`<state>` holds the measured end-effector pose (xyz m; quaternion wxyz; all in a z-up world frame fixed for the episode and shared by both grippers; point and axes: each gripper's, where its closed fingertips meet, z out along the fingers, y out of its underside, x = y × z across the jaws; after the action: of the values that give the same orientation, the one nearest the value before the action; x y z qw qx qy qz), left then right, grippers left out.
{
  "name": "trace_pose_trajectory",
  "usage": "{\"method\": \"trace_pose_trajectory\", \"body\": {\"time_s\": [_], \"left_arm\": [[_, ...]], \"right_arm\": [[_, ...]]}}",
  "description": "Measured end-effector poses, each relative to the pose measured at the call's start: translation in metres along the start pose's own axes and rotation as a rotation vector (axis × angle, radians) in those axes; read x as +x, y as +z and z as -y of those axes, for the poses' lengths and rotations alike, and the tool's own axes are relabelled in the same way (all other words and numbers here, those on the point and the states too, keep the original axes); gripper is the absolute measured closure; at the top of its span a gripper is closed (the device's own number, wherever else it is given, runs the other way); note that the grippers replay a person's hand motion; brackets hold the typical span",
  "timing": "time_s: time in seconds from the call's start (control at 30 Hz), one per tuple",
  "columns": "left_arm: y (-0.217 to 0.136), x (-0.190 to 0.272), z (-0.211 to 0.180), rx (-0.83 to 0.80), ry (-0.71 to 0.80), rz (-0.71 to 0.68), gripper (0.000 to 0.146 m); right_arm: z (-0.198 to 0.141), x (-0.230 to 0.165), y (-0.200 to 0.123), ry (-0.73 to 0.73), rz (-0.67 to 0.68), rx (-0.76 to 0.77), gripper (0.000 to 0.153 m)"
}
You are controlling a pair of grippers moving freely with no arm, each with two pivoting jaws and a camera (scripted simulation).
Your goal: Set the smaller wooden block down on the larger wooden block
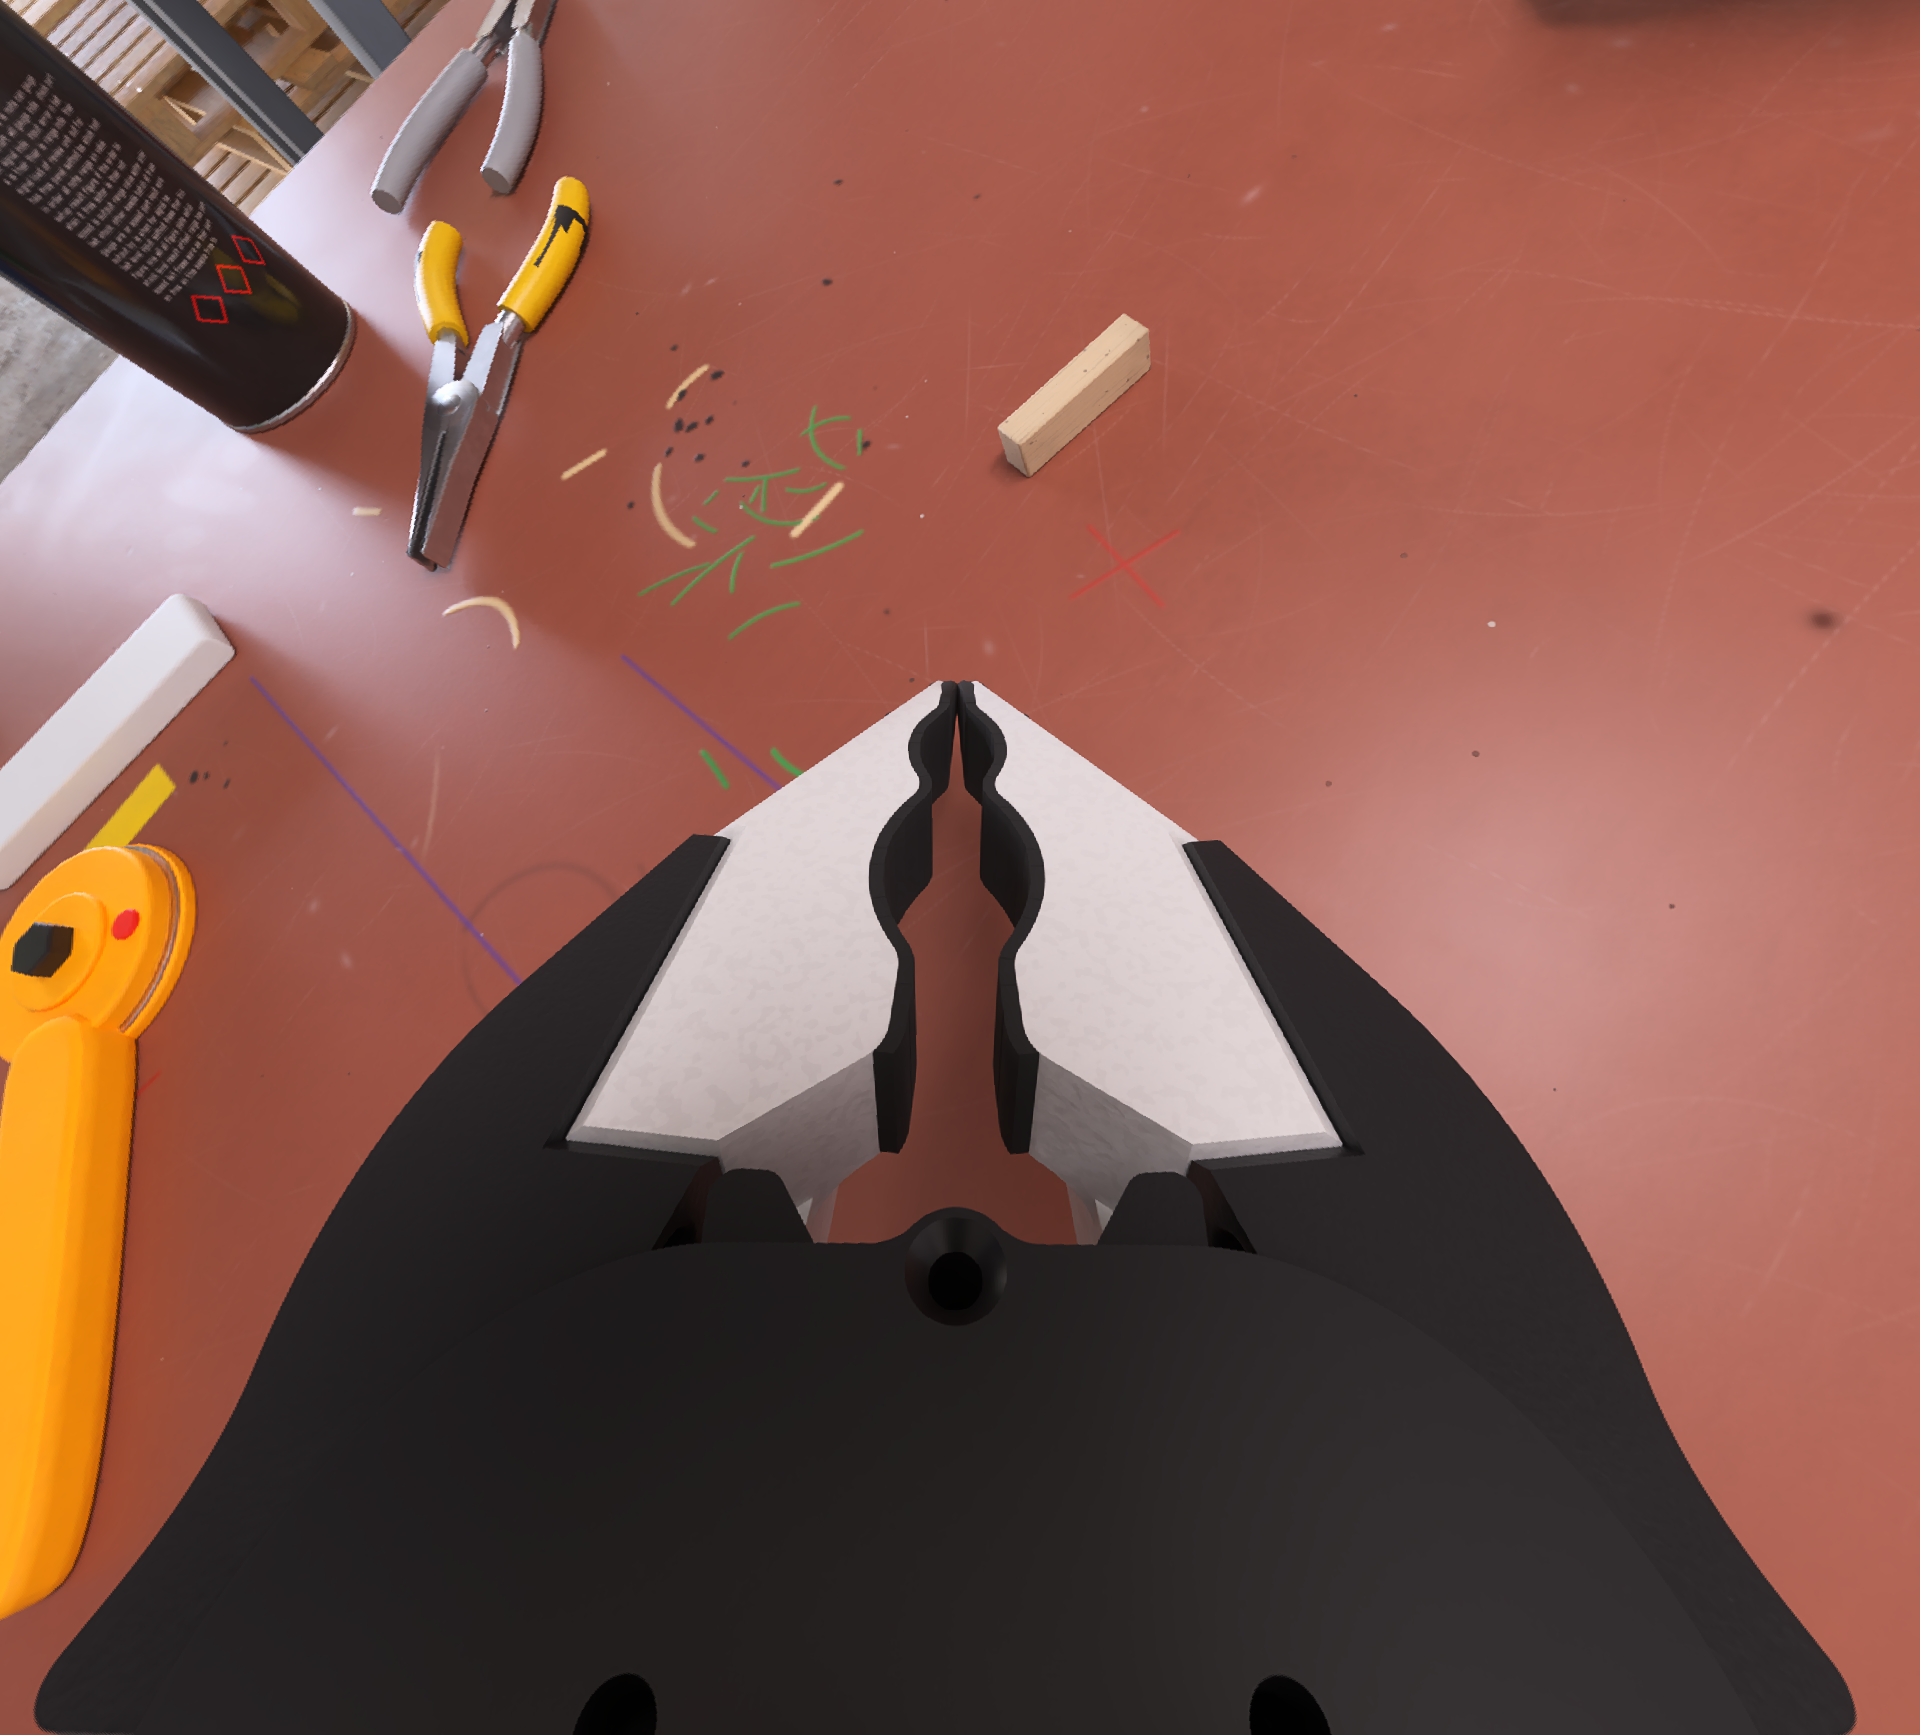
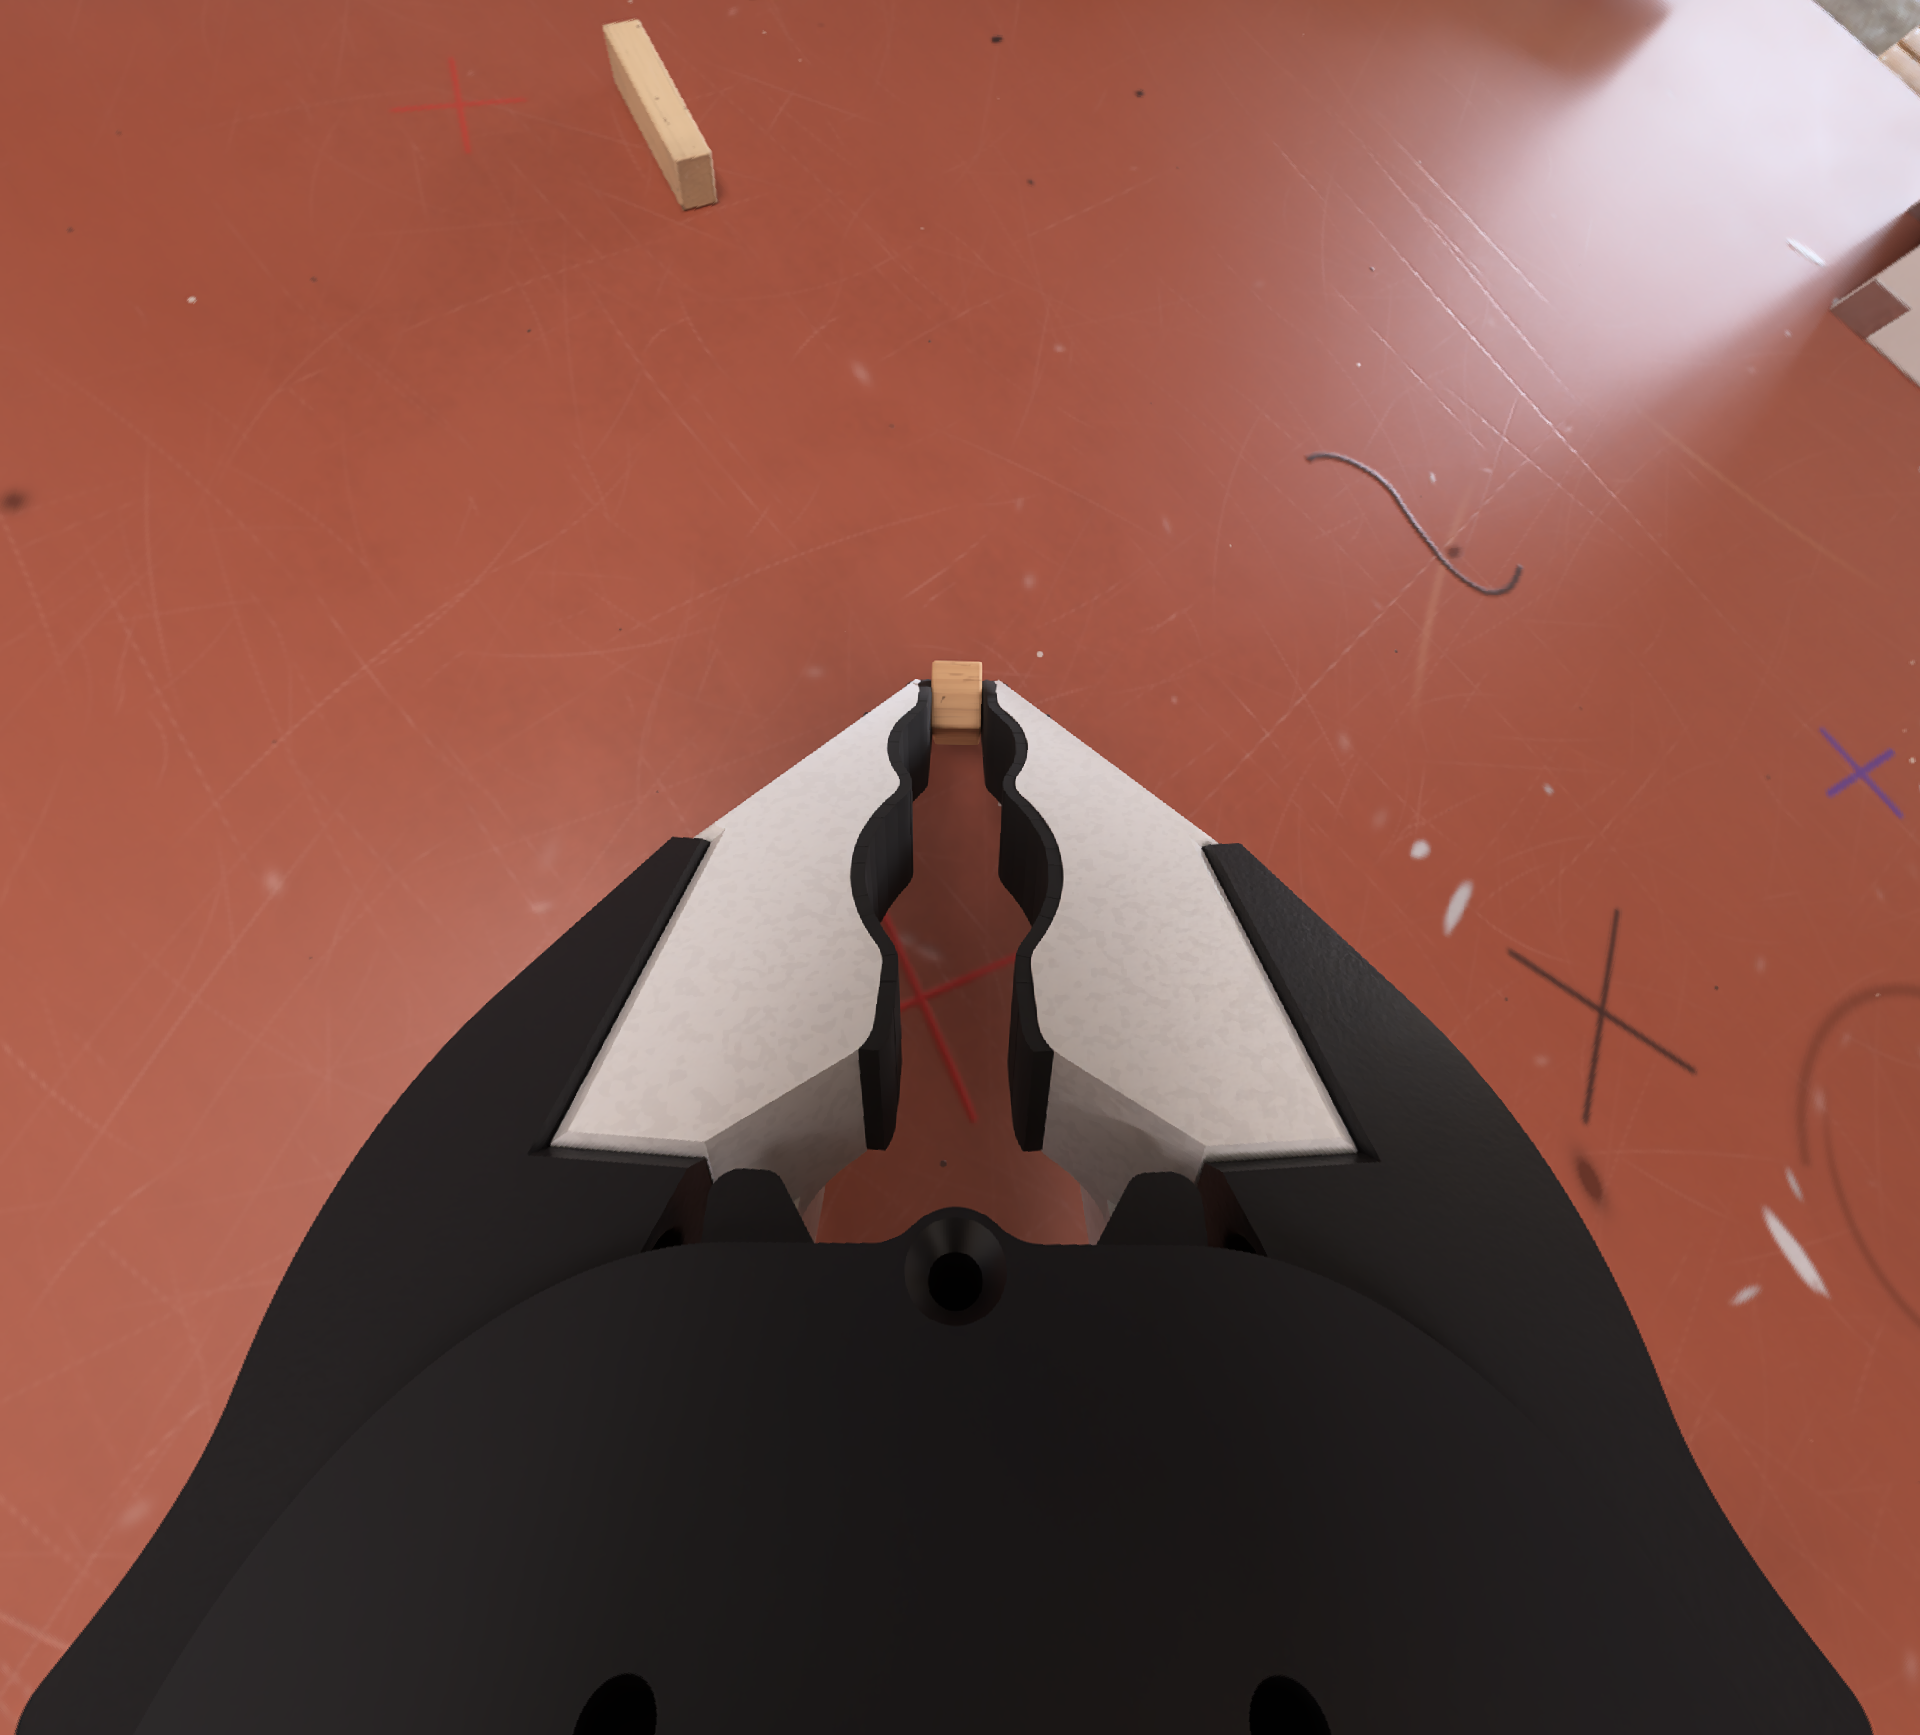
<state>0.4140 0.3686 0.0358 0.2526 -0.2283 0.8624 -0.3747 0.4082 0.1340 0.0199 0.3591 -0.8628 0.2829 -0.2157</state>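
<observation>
On the scuffed red tabletop (image 2: 1143,397) the larger wooden block (image 2: 659,113) lies bare, well apart from the right gripper (image 2: 957,698), whose jaws pinch the smaller wooden block (image 2: 956,696) aloft, so carrying and placing remain, while the left gripper (image 1: 957,690) hangs nearly closed, empty.

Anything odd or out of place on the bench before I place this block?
Only debris: green and tan shavings with black specks lie scattered beside the larger wooden block, and a loose dark wire lies apart. Neither touches the block.
</observation>
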Motion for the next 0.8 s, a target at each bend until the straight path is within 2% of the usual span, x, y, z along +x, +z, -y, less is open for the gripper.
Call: {"method": "trace_pose_trajectory", "body": {"time_s": [0.23,0.63,0.8], "left_arm": [[0.0,0.0,0.0,0.001,0.002,0.0,0.146],[0.0,0.001,0.0,0.0,0.004,0.001,0.146],[0.0,0.0,0.001,0.002,0.001,0.001,0.146]], "right_arm": [[0.0,0.003,0.001,0.07,0.032,-0.003,0.144],[0.005,0.002,0.005,0.021,0.008,0.002,0.144],[0.032,-0.005,0.002,-0.041,0.023,0.069,0.144]]}}
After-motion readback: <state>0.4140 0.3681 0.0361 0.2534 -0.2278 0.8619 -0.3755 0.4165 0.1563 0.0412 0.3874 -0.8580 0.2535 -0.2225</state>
